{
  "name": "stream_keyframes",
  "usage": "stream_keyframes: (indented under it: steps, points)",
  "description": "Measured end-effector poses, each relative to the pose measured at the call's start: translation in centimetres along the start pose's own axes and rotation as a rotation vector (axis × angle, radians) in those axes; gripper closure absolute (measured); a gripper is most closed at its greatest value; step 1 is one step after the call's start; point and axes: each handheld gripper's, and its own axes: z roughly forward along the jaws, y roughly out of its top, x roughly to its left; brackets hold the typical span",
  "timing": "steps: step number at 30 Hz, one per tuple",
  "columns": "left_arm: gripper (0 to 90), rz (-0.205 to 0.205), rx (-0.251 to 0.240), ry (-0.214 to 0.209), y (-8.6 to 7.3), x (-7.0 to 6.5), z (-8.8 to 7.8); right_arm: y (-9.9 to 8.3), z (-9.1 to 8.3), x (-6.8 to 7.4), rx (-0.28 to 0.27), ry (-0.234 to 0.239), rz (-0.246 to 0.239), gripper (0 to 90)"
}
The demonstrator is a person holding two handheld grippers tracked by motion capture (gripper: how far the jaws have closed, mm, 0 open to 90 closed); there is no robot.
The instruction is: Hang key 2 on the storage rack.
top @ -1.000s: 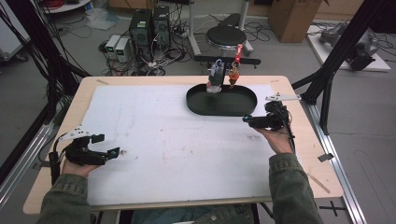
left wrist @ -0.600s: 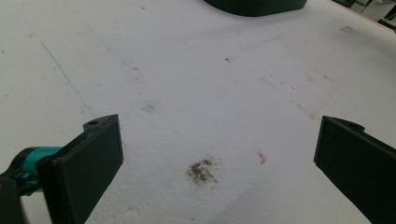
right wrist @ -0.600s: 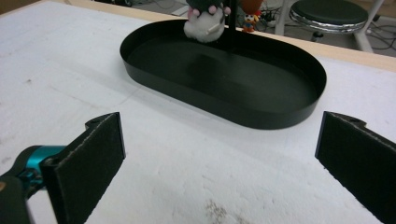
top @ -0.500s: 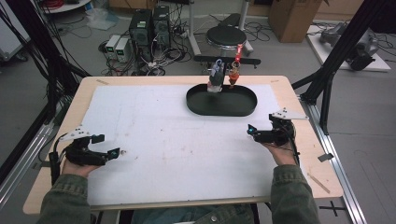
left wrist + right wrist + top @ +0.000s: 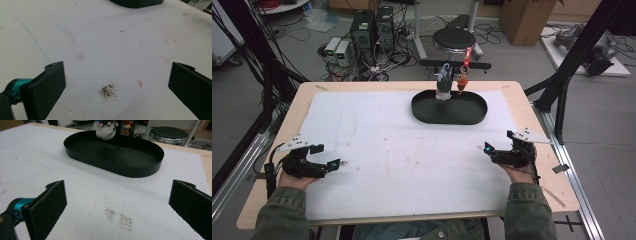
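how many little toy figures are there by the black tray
2. A grey-white figure stands at the far rim of the black oval tray, left of its middle; an orange-red figure stands just right of it, behind the rim. Others could be hidden behind them.

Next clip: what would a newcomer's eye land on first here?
The black oval tray at the far middle of the white mat, with a small pale figure at its far rim and an orange one just beyond. Then the left gripper and right gripper, both open, at the near corners.
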Motion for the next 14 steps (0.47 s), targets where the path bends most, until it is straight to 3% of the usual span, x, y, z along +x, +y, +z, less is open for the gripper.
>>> stream_keyframes:
  steps: [8, 14]
  points:
    - [1.7, 0.001, 0.002, -0.001, 0.0, 0.0, 0.0, -1.0, -1.2, 0.1, -0.015, 0.037, 0.025, 0.5]
    - [1.7, 0.0, 0.001, -0.003, 0.0, 0.0, 0.0, -1.3, -2.0, -0.1, -0.042, 0.034, 0.049, 0.4]
